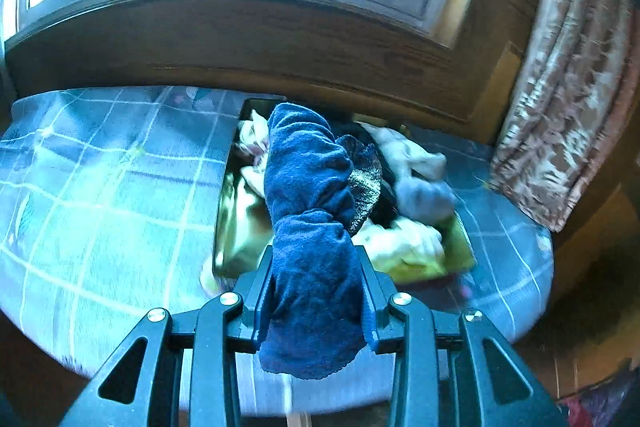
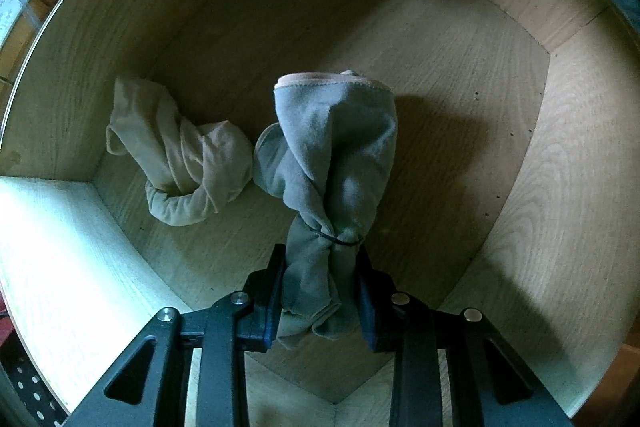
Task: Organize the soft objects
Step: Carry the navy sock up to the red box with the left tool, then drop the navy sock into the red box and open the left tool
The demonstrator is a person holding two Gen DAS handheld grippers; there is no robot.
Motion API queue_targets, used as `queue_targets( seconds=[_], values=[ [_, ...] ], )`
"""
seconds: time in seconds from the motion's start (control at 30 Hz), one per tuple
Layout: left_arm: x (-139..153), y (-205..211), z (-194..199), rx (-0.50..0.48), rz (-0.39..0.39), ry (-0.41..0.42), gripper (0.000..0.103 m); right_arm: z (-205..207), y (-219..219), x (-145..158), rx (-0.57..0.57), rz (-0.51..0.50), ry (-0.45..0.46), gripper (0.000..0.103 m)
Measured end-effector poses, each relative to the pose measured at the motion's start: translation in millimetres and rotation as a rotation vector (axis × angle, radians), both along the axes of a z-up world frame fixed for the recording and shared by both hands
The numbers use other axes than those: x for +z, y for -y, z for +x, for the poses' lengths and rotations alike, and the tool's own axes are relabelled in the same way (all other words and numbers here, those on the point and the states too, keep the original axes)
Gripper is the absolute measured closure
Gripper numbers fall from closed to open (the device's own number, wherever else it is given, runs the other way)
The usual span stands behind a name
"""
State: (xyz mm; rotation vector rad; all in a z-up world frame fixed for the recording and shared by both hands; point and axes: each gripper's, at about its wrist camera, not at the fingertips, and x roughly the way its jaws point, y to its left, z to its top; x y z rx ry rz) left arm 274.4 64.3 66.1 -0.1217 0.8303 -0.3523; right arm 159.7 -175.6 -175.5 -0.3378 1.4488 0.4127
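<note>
Your left tool (image 1: pixel 316 267) is clenched on a dark blue sock (image 1: pixel 310 227), hanging above the gold tray (image 1: pixel 236 227). Your right tool (image 2: pixel 320 267) grips a grey sock (image 2: pixel 332 155) inside the wooden drawer (image 2: pixel 460 107), a beige sock (image 2: pixel 176 155) lying just left of it.

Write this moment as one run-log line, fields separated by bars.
left gripper: shut on blue sock | right gripper: shut on grey sock | wooden drawer: beige sock

Tray (image 1: pixel 236 227) contents partly behind blue cloth (image 1: pixel 312 227).
</note>
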Motion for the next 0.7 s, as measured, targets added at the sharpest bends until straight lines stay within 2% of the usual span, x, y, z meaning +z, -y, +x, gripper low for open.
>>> queue_targets(
  seconds=[0.07,0.2,0.4,0.53,0.57,0.7],
  values=[
    [-1.5,0.3,15.9,0.023,-0.001,0.006,0.068,0.1,0.2,0.2,0.0,0.002,0.0,0.071],
    [-14.5,7.6,46.8,0.042,0.07,-0.001,0.068,0.0,-0.2,0.2,-0.001,-0.001,0.0,0.071],
    [-42.2,13.7,75.3,0.056,0.125,-0.076,0.068,0.3,0.1,0.6,-0.001,0.0,-0.001,0.071],
    [-55.4,14.5,85.1,0.114,0.216,-0.112,0.068,0.0,0.6,1.0,0.0,0.004,-0.002,0.071],
    [-55.5,16.3,84.8,0.111,0.226,-0.1,0.067,0.1,1.0,1.1,0.0,0.005,-0.002,0.071],
    [-59.8,35.6,82.8,0.095,0.351,-0.072,0.066,0.3,1.4,1.2,0.001,0.005,-0.003,0.071]
  ],
)
